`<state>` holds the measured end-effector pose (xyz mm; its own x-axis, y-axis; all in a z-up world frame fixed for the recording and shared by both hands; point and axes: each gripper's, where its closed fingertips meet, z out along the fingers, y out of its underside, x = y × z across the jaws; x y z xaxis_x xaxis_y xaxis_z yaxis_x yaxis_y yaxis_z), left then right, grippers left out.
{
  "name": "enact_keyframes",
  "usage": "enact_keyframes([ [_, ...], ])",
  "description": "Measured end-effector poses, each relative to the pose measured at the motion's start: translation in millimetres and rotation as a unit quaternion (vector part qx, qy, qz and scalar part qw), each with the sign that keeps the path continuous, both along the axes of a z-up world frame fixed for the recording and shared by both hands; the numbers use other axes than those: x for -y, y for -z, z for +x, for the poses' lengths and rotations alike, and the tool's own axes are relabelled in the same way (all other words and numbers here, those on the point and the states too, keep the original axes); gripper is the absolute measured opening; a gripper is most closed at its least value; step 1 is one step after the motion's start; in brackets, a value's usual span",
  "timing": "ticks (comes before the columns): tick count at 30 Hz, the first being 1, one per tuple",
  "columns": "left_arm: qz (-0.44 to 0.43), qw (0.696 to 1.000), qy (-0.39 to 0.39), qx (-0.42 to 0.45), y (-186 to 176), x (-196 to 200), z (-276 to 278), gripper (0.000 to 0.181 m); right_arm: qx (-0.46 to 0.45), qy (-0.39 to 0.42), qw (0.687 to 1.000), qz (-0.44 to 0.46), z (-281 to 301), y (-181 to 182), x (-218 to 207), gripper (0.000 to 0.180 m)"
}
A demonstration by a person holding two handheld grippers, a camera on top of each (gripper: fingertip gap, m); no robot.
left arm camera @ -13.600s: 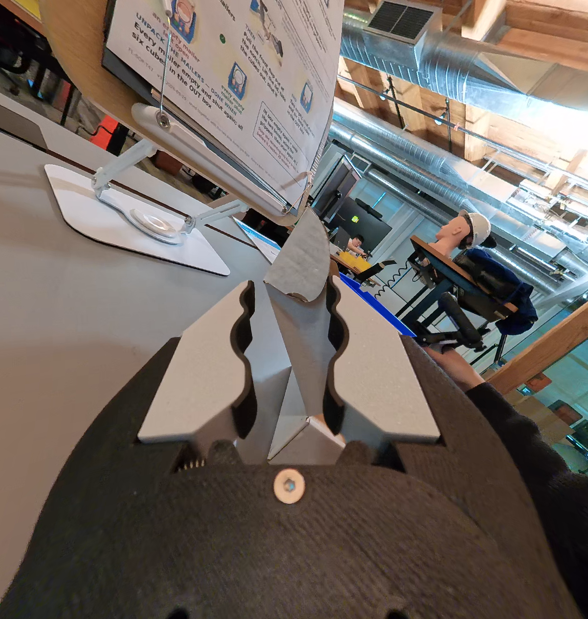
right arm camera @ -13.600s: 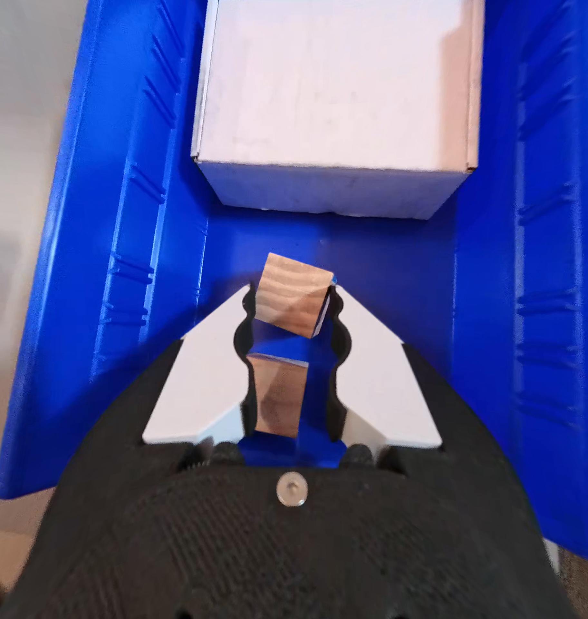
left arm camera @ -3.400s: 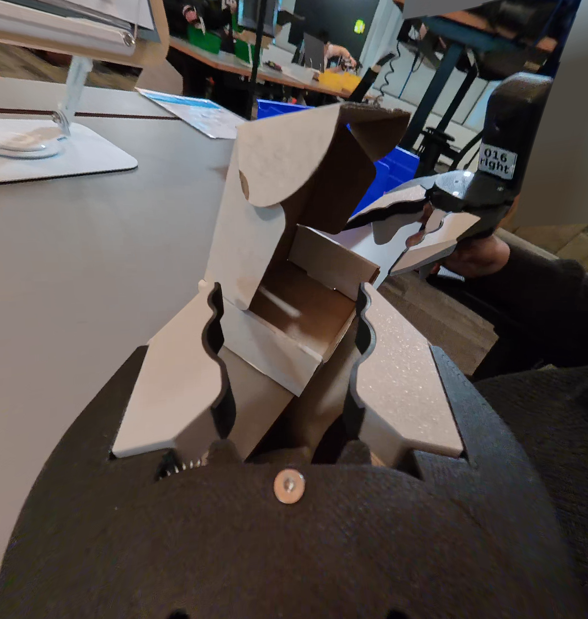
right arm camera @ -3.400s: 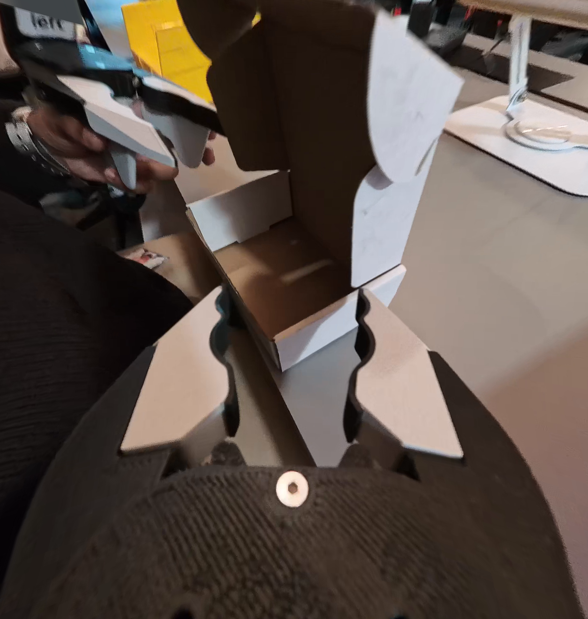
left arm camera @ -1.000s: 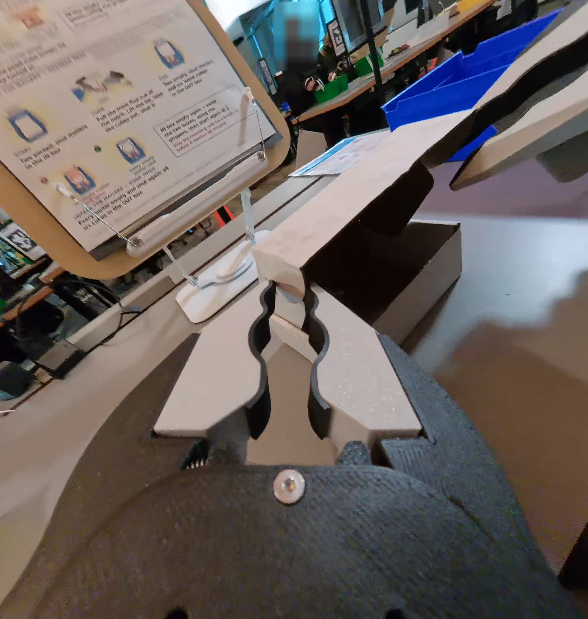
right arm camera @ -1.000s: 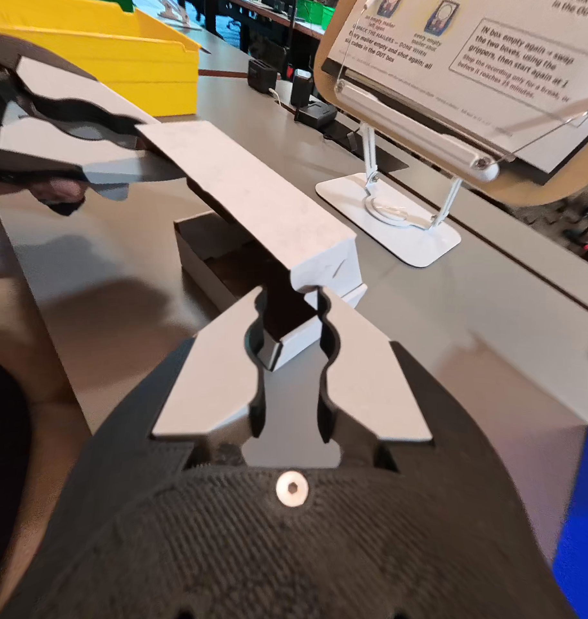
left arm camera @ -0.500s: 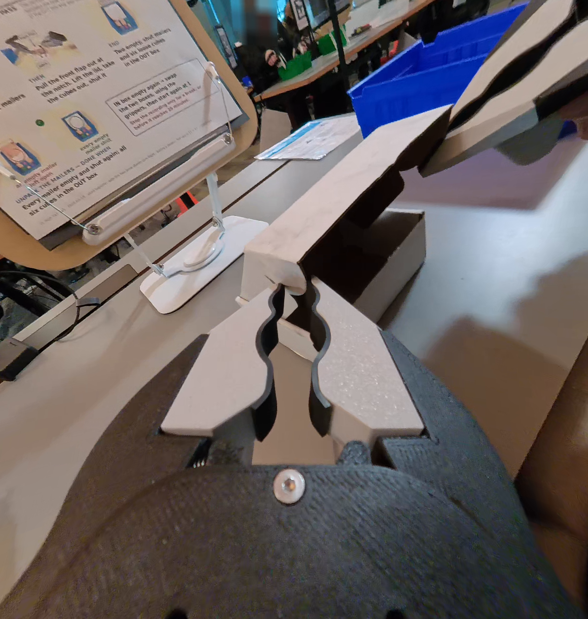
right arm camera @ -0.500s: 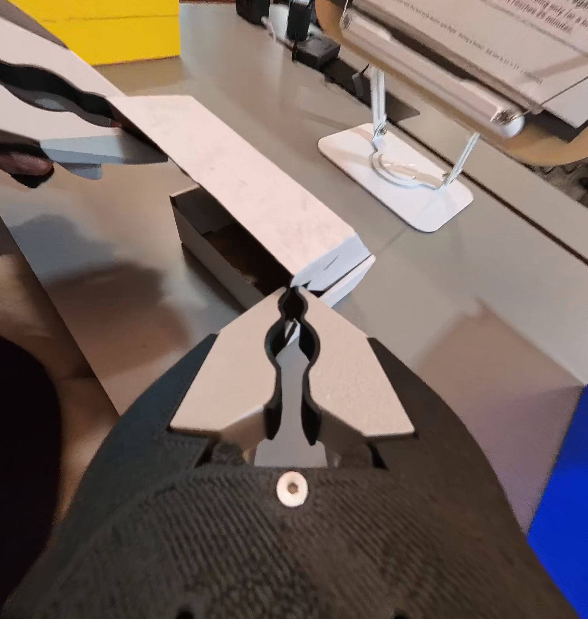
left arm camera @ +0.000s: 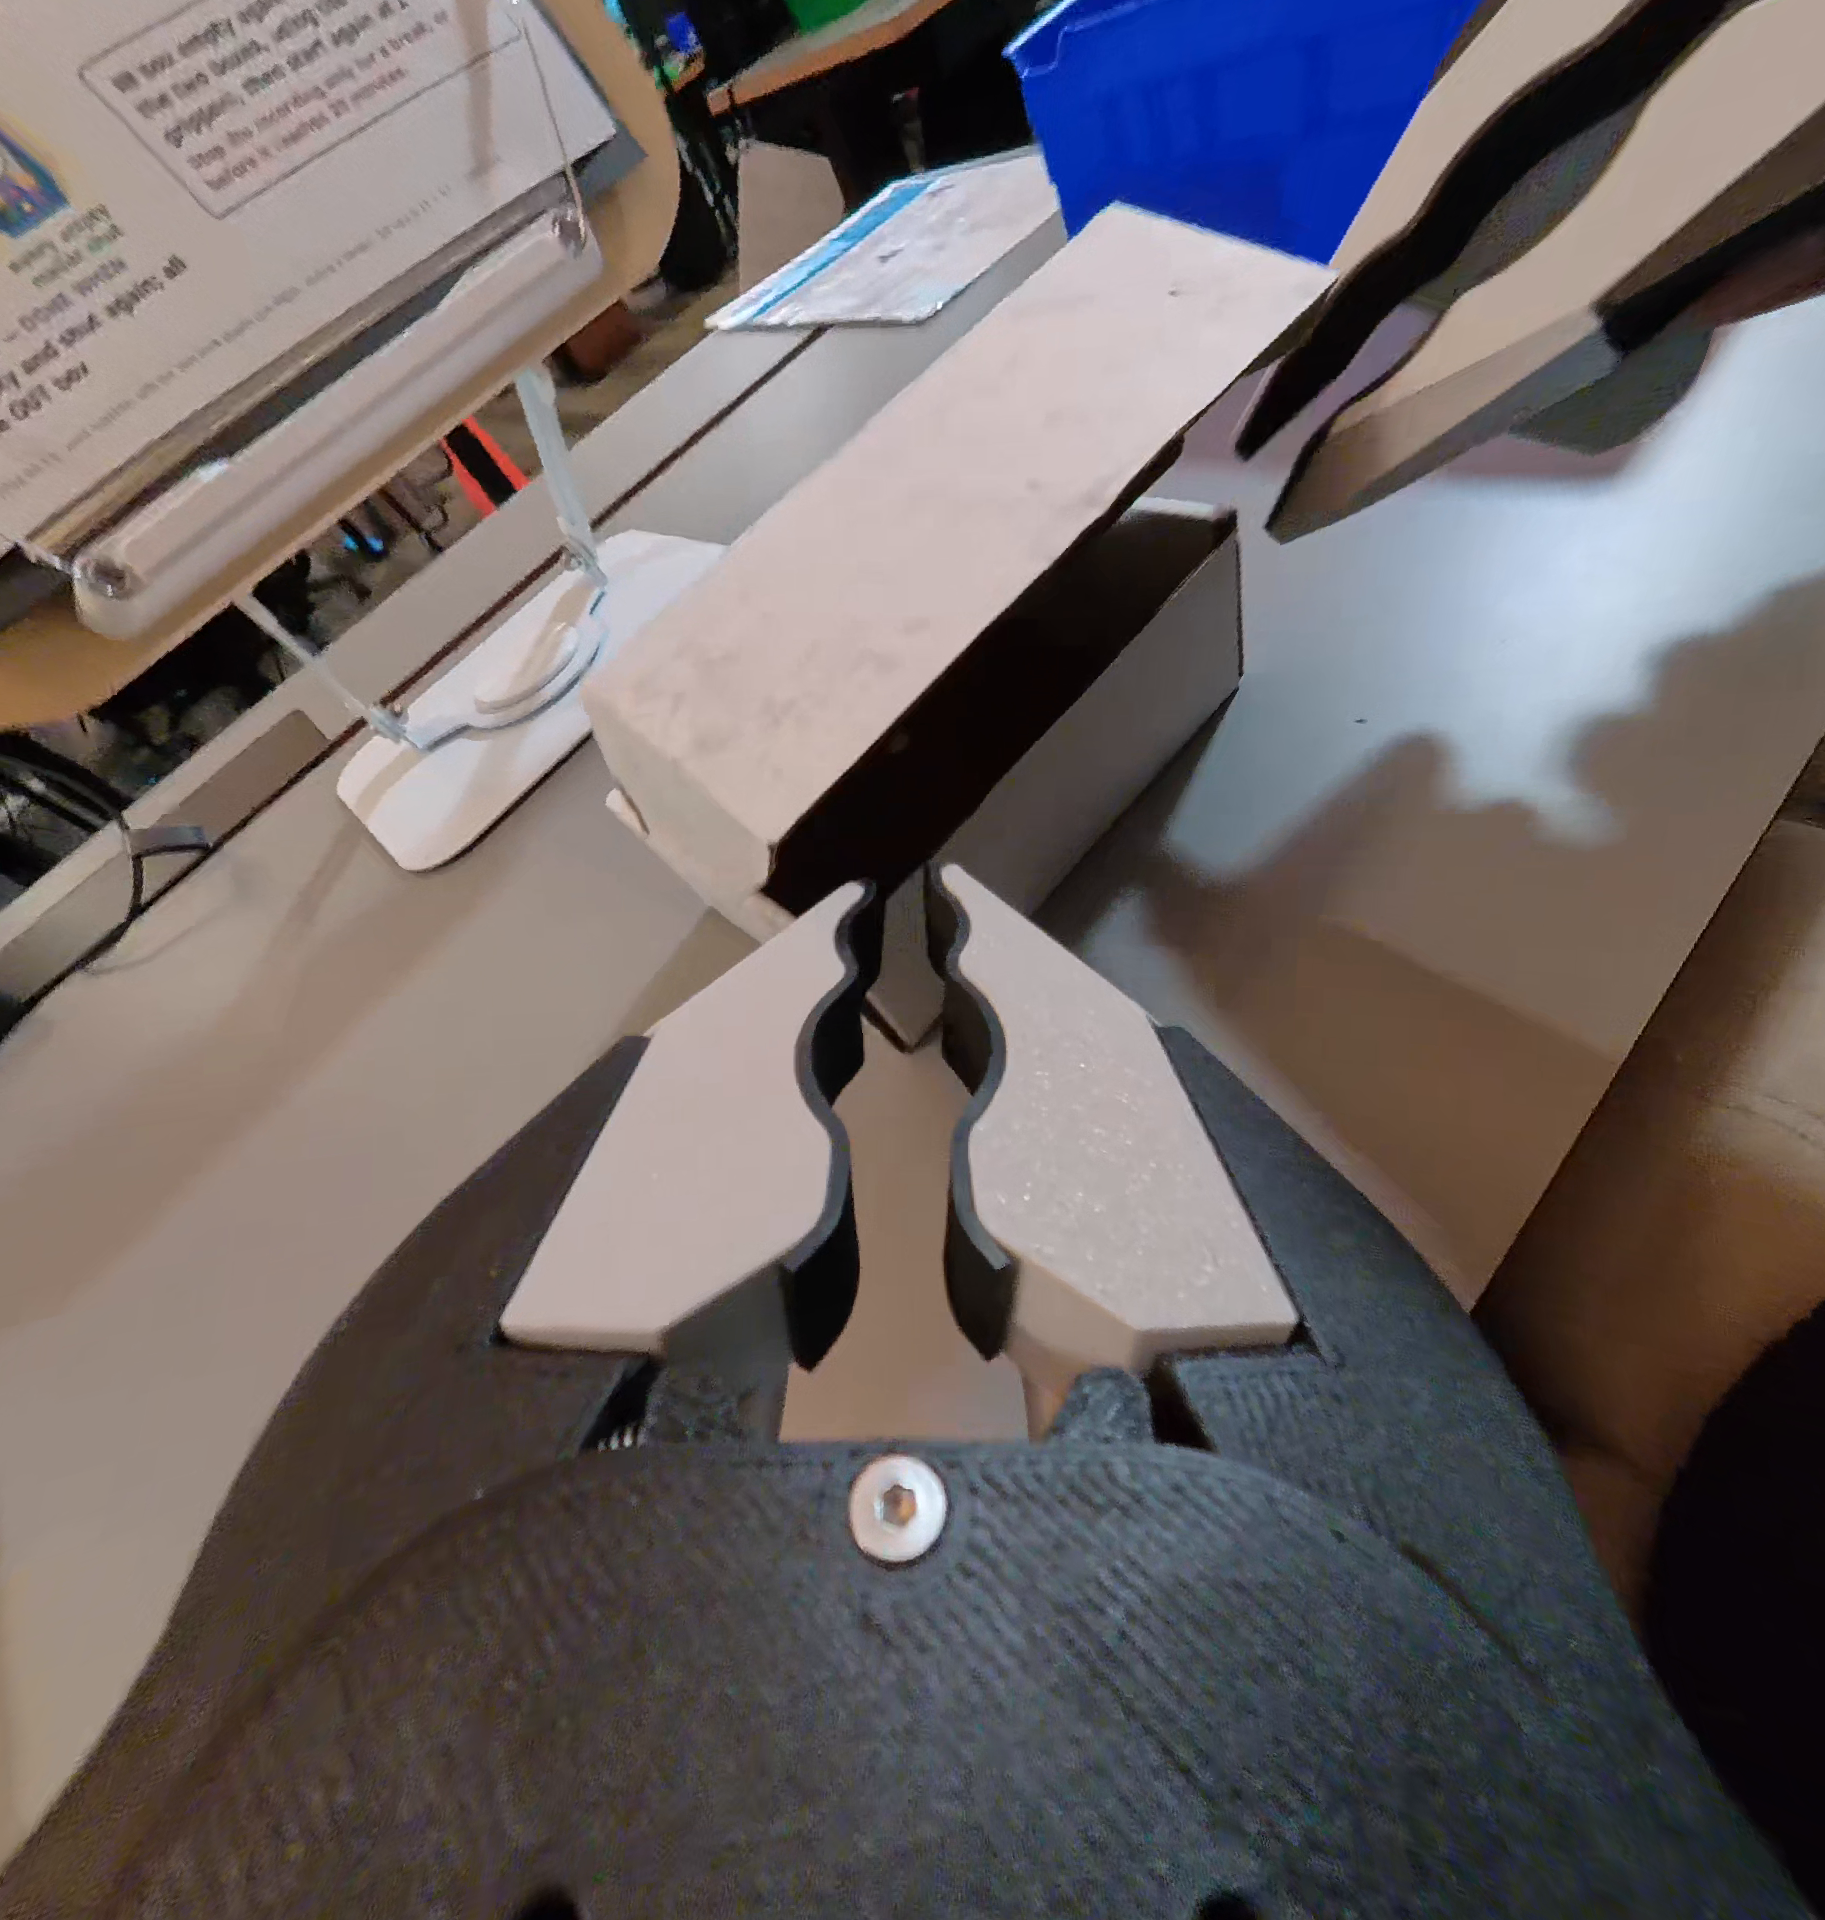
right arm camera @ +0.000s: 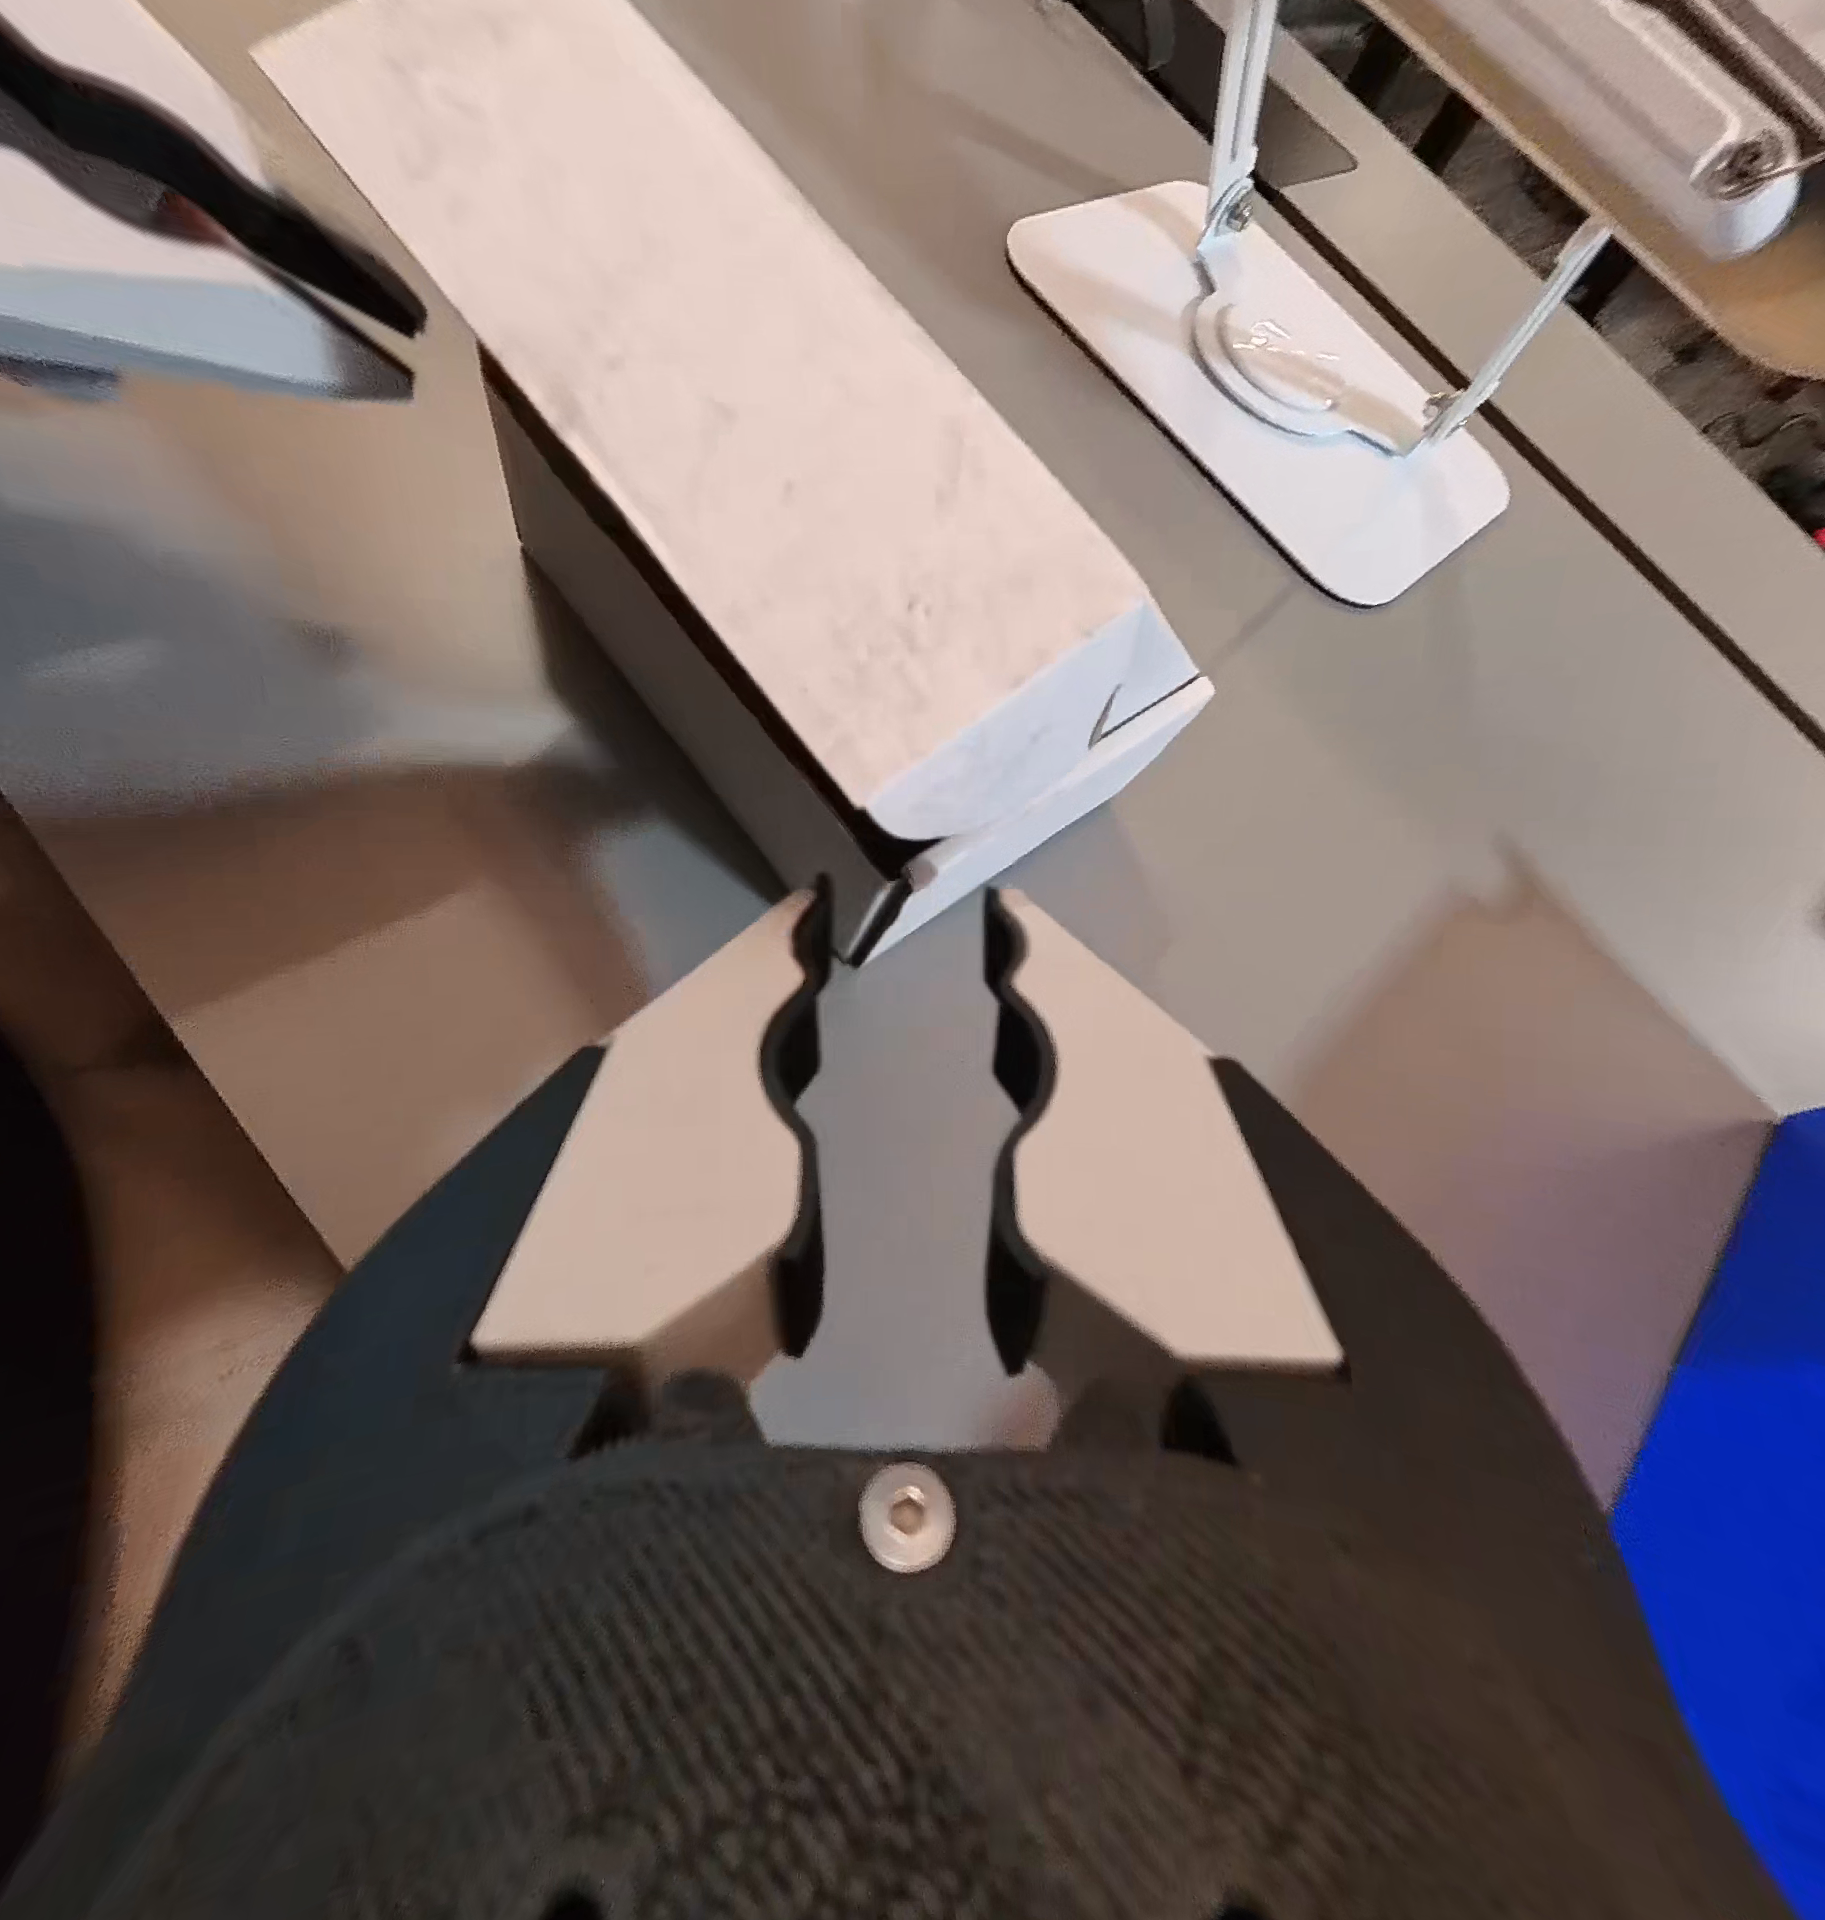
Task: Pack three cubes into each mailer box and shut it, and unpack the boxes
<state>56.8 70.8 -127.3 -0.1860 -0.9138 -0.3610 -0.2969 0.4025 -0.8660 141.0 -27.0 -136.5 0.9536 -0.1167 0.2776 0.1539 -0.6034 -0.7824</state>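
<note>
Left wrist view, item one: grey table [left arm camera: 264,1091], the work surface bearing everything listed, its near edge just behind both tools. Item two: blue bin [left arm camera: 1199,114] at the far right, well apart from the work; its inside is not visible. Item three: document stand [left arm camera: 295,343] with a printed sheet, propped on a white foot [right arm camera: 1303,416] beyond the box, facing the person, presumably for reference. Item four: white mailer box [left arm camera: 887,582], resting on the table between the two tools, its lid [right arm camera: 679,416] lowered most of the way but not seated; a dark gap shows along the near side and the front flap sticks out untucked at the corner. Contents cannot be told. Item five: right gripper [right arm camera: 903,914], fingers apart with nothing between them, tips at the box's near corner beside the loose flap, apparently placed to steady or press that end. Item six: left gripper [left arm camera: 900,904], fingers nearly together with a narrow gap, tips at the opposite corner under the lid's edge; whether they pinch cardboard cannot be told. Judgement: the closing step is in hand, one tool at each end so the lid descends square; tucking the flap remains.
</note>
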Motion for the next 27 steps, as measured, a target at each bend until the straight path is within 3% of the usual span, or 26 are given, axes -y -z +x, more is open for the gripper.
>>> enact_keyframes([
  [1,-0.006,1.000,-0.009,-0.007,3.2,-3.2,-1.4,0.012,0.003,0.004,1.000,0.007,0.3,-2.0,-0.4,0.036],
  [4,-0.018,0.999,-0.045,-0.004,5.1,-17.4,0.4,0.041,0.018,0.010,0.999,0.047,1.5,-15.2,-4.5,0.051],
  [7,-0.015,0.997,-0.068,0.028,-3.3,-29.3,6.6,0.053,0.021,0.004,0.995,0.095,-1.0,-30.8,-9.4,0.052],
  [19,0.023,0.995,-0.032,0.093,-22.2,-14.6,14.1,0.037,0.063,-0.003,0.991,0.116,-5.5,-44.4,-11.8,0.034],
  [27,-0.002,0.994,-0.038,0.103,-29.4,-20.3,11.7,0.014,0.049,-0.005,0.994,0.099,-9.3,-45.8,-10.3,0.027],
])
